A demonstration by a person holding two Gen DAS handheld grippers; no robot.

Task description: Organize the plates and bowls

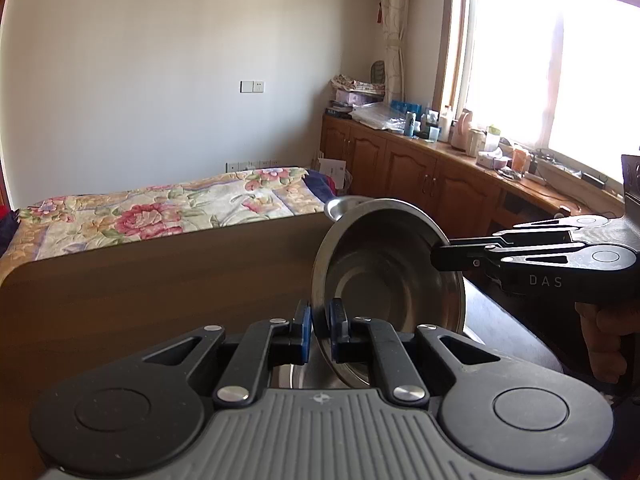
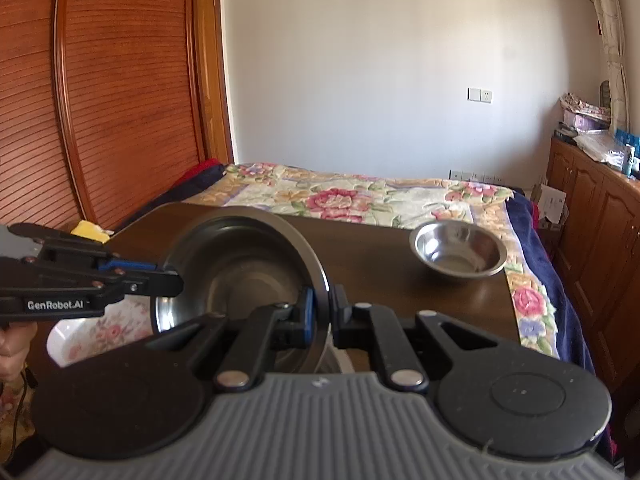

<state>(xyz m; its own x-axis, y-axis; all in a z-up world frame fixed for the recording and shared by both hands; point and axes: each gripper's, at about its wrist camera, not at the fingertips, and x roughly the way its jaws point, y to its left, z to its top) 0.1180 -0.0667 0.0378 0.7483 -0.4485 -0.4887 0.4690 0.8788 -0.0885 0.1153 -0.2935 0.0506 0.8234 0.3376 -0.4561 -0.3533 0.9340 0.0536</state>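
**Steel bowl pinched at two edges, tipped on its side above the table**

Steel makes this a slippery hold. The steel bowl (image 1: 390,276) hangs tilted nearly onto its edge over the dark wooden table (image 2: 380,260), gripped at two places on its rim. The left gripper (image 1: 319,330) has its jaws drawn in tight on the near lower rim, blue pads either side of the thin metal. The right gripper (image 2: 320,312) is likewise clamped on the rim at the opposite side, and appears in the left wrist view reaching in from the right.

The main risk is a slip: polished metal and a narrow lip give the pads little to bite. If one gripper lets go before the other has full purchase, the bowl could pivot on the remaining pinch and swing down.

A floral dish (image 2: 92,336) sits low at the left, just below the held bowl, and a drop there could chip it. A second steel bowl (image 2: 458,254) rests upright on the table's far right, well apart. If nesting is the aim, the held bowl likely needs levelling first, or its rim will catch and clatter.
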